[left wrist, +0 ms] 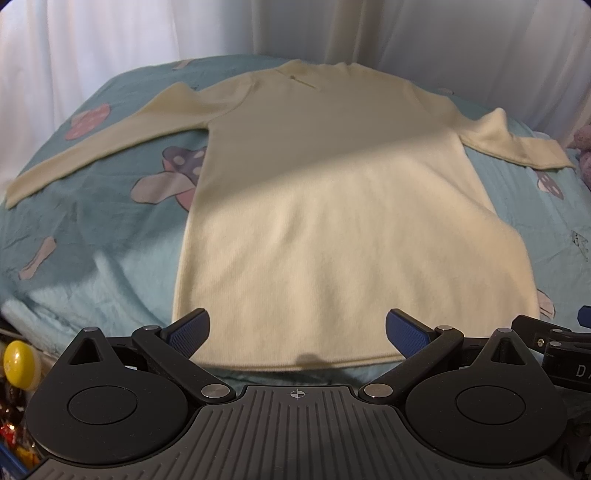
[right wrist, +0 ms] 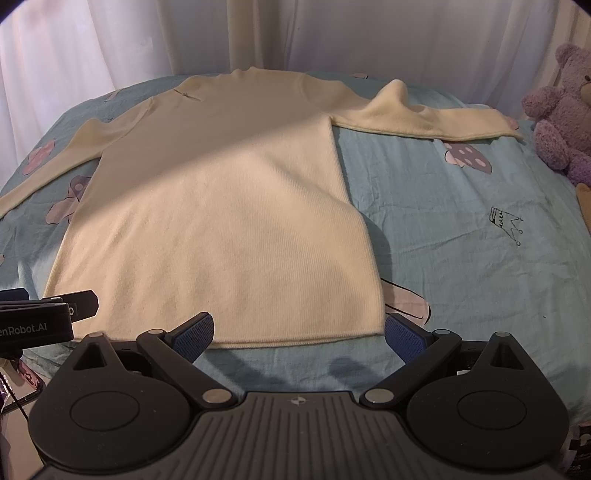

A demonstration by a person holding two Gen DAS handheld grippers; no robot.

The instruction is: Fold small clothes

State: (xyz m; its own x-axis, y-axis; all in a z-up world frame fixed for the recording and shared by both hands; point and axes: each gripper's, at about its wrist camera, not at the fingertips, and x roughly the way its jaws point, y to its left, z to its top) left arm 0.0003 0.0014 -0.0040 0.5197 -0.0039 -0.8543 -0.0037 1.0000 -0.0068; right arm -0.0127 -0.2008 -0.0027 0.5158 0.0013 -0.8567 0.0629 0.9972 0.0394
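Observation:
A cream long-sleeved sweater (left wrist: 325, 206) lies flat on the bed, collar away from me, both sleeves spread out sideways. It also shows in the right wrist view (right wrist: 221, 214). My left gripper (left wrist: 297, 332) is open and empty, just above the bottom hem near its left half. My right gripper (right wrist: 299, 332) is open and empty, at the hem's right corner. The right gripper's edge shows in the left wrist view (left wrist: 554, 343), and the left gripper's edge shows in the right wrist view (right wrist: 48, 314).
The bed has a light blue sheet with mushroom prints (right wrist: 461, 221). A purple teddy bear (right wrist: 561, 110) sits at the right edge. White curtains (right wrist: 332, 33) hang behind. A yellow object (left wrist: 18, 363) and clutter lie off the bed's left side.

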